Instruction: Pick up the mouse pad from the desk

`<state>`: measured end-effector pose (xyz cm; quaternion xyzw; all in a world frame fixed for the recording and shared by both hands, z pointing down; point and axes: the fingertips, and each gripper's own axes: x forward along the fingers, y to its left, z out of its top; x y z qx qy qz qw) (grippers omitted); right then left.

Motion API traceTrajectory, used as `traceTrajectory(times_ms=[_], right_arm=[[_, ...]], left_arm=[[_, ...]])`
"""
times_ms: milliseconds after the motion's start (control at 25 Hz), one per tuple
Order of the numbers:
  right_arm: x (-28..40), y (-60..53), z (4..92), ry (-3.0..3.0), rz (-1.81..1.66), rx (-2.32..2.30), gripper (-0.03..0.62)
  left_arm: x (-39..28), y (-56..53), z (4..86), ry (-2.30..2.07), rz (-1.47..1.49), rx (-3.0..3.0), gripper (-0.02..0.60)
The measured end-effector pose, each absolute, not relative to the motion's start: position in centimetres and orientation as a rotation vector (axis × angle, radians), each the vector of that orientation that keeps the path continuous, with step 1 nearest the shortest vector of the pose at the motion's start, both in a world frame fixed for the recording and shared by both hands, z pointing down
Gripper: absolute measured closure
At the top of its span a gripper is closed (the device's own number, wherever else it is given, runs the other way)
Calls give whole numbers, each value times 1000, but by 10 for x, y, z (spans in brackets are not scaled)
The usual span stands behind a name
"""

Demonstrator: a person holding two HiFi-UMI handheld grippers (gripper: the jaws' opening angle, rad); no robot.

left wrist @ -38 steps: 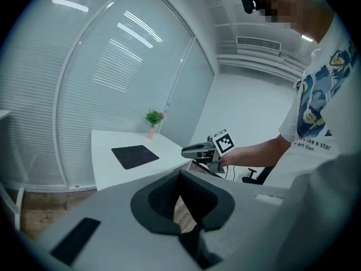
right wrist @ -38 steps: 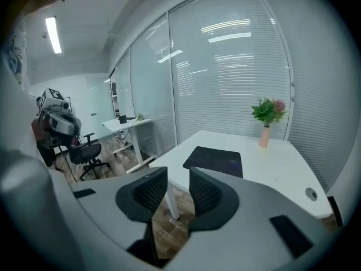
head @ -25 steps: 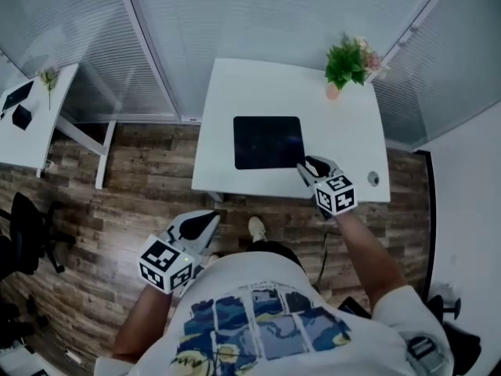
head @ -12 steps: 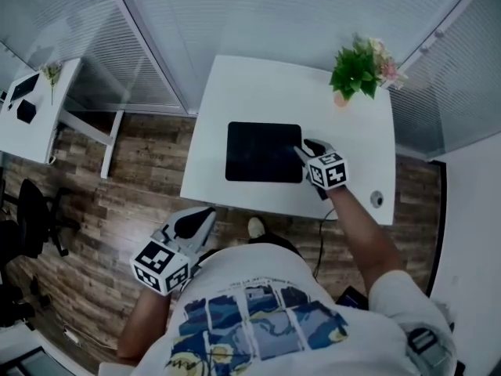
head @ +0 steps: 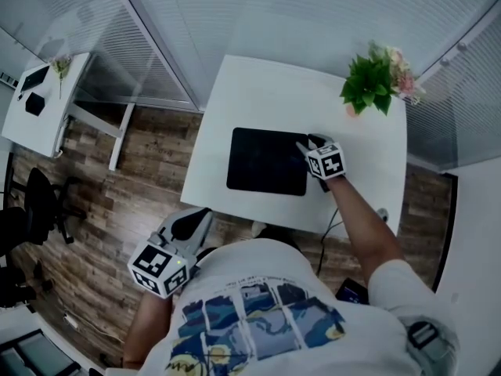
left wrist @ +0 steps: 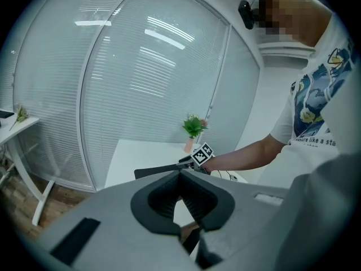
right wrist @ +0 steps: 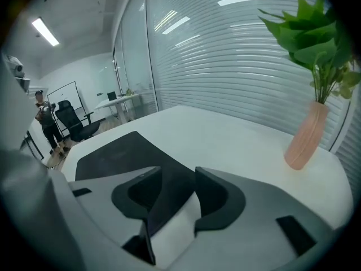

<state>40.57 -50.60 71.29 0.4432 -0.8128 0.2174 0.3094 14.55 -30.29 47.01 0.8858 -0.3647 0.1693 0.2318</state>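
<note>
We're looking down on the white desk, and the black mouse pad lies flat on it, near the front edge. The right gripper is on the desk at the pad's far right corner, arm stretched out from the right. Looking along its jaws, we see them spread, with the pad's corner reaching into the gap between them; neither jaw presses on it that we can make out. Just beyond, toward the desk's back right corner, a green plant stands in a pink vase, well apart from the pad. The left gripper hangs low over the wooden floor, off the desk's front left side and well short of the pad. Its tips are pressed together with nothing between them.
</note>
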Motion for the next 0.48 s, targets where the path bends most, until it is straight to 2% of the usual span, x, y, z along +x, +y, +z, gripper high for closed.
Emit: traceTrajectory(times_ms=[280,480], right_arm=[[407,-524,725,-2113,570,1139,391],[407,-523,728,-2116,593,1107,399]], left_arm=[[146,-319,474,-1031,474,2418,580],[145,-326,476,-1041,470,2403,580]])
